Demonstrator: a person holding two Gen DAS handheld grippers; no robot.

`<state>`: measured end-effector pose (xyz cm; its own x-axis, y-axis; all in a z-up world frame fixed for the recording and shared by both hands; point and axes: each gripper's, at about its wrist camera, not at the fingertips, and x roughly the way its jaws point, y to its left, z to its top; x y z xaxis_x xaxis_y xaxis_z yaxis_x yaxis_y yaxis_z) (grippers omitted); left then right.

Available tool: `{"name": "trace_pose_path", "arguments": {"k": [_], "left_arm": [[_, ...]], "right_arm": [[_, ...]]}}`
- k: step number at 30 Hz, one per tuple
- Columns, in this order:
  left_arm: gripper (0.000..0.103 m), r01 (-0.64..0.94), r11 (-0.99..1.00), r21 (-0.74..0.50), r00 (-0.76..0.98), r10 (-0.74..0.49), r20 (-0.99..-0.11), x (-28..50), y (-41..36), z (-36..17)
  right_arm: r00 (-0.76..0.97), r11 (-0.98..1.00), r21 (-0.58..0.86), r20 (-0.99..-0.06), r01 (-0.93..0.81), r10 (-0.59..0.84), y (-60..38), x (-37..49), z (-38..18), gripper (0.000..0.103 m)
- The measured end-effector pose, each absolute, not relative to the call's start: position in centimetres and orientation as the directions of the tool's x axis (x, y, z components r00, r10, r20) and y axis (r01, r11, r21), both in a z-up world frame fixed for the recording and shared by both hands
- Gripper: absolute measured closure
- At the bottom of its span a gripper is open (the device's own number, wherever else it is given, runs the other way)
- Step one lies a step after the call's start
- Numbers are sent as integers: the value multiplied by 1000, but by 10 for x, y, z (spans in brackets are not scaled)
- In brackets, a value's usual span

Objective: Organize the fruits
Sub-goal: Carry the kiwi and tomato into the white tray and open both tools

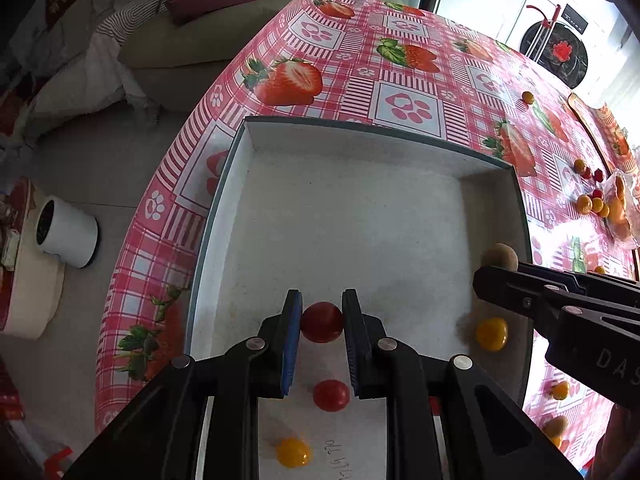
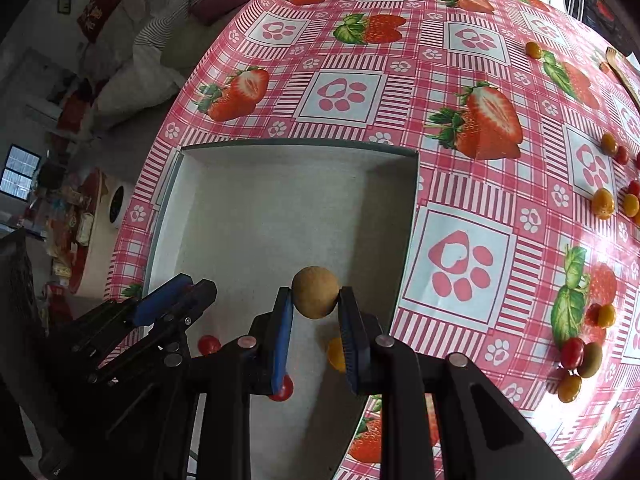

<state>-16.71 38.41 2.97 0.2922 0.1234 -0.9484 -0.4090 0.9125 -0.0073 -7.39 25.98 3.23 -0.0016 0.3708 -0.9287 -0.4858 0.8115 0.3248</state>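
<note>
left gripper (image 1: 321, 322) clamped on a red cherry tomato (image 1: 322, 322), pads touching both sides, held over the floor of the white box (image 1: 360, 216). right gripper (image 2: 315, 298) clamped on a round tan fruit (image 2: 315, 297), also over the box, near its right wall. in the left wrist view my right gripper (image 1: 486, 276) comes in from the right with the tan fruit (image 1: 500, 255) at its tip. loose in the box: second red tomato (image 1: 331, 395), yellow tomato (image 1: 293, 452) near the front edge, another yellow one (image 1: 491, 333) by the right wall. box sits on the strawberry tablecloth (image 2: 340, 92). more red and yellow tomatoes (image 2: 608, 204) scattered on the cloth to the right, well apart from the box. white cylinder (image 1: 66, 232) on the floor to the left.
</note>
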Motion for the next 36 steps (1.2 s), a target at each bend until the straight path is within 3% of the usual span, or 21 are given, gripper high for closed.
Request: {"name": "trace_pose_path", "arguments": {"k": [16,18,19,20,23,25,36], "left_arm": [[81,-373,927,34,267,142,-953,-159,384,15],[66,-376,925,58,265,167,-950,-160,384,16],[35,-385,920,74,268,188,-945,-160,384,17],[19,-395,915,85,287,210,-935,-162,384,20],[19,-395,915,87,308,221,-925,-164,385,26],[19,-385,920,78,296,203,-934,-164,385,25],[19,-296,952,83,313,179,-933,-157,346,41]], "right_arm": [[8,833,261,-953,-487,304,275,-66,4,77],[2,832,274,-949,-482,314,275,-66,4,73],[-5,830,286,-946,-478,323,274,-65,4,67],[-9,828,298,-942,-475,335,274,-64,5,59],[-4,820,332,-927,-467,374,270,-66,15,44],[12,814,347,-917,-465,398,266,-68,25,39],[126,863,370,-893,-345,433,192,-68,62,35]]}}
